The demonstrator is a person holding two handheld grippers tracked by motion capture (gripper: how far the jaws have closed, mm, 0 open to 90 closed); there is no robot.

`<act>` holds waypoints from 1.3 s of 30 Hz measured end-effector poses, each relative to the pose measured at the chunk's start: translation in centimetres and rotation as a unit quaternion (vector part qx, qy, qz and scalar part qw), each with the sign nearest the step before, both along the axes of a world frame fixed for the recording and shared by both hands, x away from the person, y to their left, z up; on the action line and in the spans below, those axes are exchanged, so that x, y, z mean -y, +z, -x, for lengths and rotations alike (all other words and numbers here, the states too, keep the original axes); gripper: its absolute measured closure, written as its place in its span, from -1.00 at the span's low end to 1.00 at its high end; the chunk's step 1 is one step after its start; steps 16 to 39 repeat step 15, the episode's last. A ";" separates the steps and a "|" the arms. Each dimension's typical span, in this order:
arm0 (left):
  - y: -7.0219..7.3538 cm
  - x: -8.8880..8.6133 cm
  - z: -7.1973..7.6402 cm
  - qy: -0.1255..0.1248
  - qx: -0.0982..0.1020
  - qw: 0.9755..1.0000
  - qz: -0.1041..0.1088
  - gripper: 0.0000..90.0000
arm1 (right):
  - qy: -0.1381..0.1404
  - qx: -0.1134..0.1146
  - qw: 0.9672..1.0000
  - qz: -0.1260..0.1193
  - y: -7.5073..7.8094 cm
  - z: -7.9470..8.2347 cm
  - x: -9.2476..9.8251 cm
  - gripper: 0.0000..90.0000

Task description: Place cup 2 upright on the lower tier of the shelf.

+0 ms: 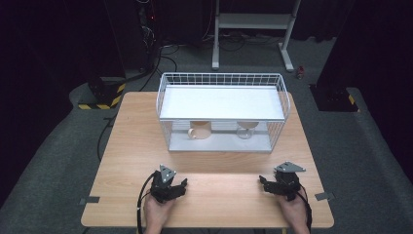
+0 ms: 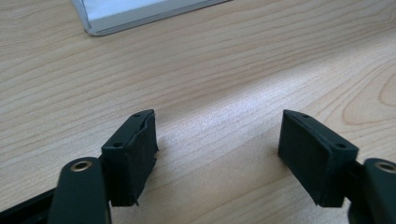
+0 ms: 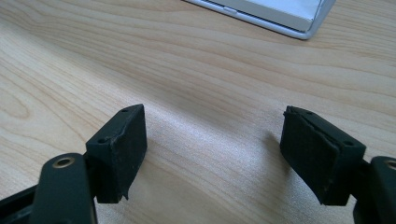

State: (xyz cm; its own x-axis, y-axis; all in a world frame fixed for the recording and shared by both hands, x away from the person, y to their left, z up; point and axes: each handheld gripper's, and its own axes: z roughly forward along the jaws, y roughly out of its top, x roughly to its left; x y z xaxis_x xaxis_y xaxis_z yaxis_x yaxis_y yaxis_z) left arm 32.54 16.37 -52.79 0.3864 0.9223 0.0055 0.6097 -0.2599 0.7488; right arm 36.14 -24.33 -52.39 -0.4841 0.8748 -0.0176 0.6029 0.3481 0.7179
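Observation:
A white wire rack with a flat top shelf stands at the far middle of the wooden table. Under its shelf sit a tan mug on the left and a clear glass on the right. My left gripper rests near the front edge, left of centre, jaws wide apart with bare wood between them. My right gripper rests at the front right, also open over bare wood. Both are well short of the rack, whose base corner shows ahead of each.
Behind the table a white metal stand rises from the grey floor. Black cables and black-and-yellow striped feet lie at the back left. A wide strip of table lies between the grippers and the rack.

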 end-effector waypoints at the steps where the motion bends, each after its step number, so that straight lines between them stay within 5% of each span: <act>1: 0.0 0.0 -0.1 0.000 0.001 1.000 -0.002 -0.43 | 0.000 0.000 1.000 0.000 0.0 0.0 0.0 -0.49; 39: 0.0 0.2 -0.1 0.006 0.000 1.000 0.000 -0.48 | 0.002 0.001 1.000 0.001 0.0 0.0 0.0 -0.49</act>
